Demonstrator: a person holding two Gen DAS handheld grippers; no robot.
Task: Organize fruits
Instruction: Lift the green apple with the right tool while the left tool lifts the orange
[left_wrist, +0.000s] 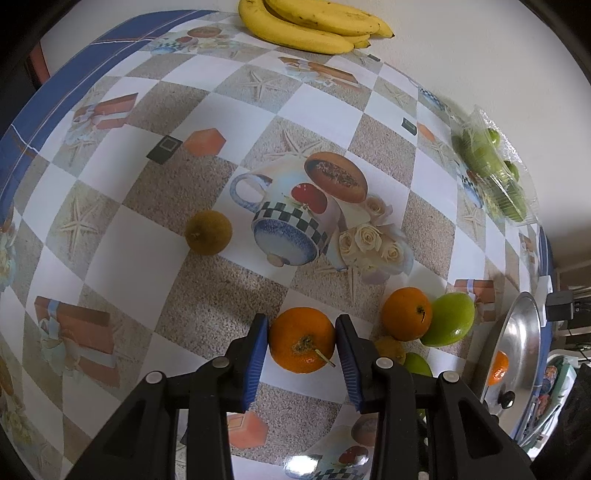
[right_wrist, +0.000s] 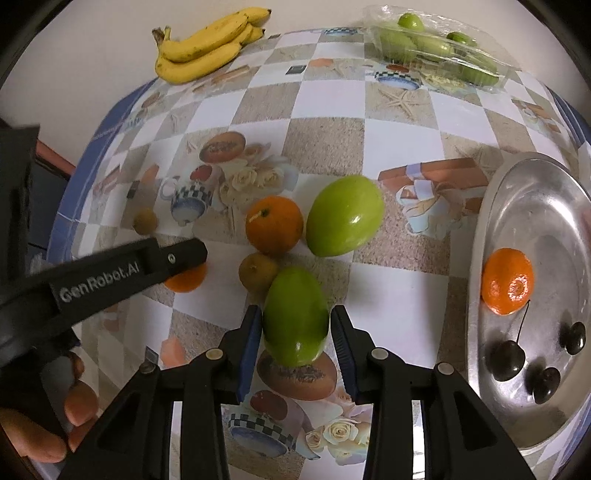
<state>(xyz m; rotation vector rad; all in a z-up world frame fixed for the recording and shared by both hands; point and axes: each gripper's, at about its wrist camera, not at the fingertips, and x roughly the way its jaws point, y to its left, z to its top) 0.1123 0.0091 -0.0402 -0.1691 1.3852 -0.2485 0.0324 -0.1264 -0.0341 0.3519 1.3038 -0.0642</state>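
Fruits lie scattered on a checked tablecloth (left_wrist: 122, 236); the left gripper (left_wrist: 302, 341), angled low over the table, brackets an orange (left_wrist: 302, 339), pads at both sides; the right gripper (right_wrist: 295, 332) likewise flanks a green mango (right_wrist: 295, 317); whether either squeezes cannot be told; a steel tray (right_wrist: 535, 206) holds a tangerine (right_wrist: 508, 280) and cherries (right_wrist: 509, 360).

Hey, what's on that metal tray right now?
The metal tray holds one orange and three dark cherries, seen from the right wrist view. The tray's near right edge runs out of frame, so anything there is unseen.
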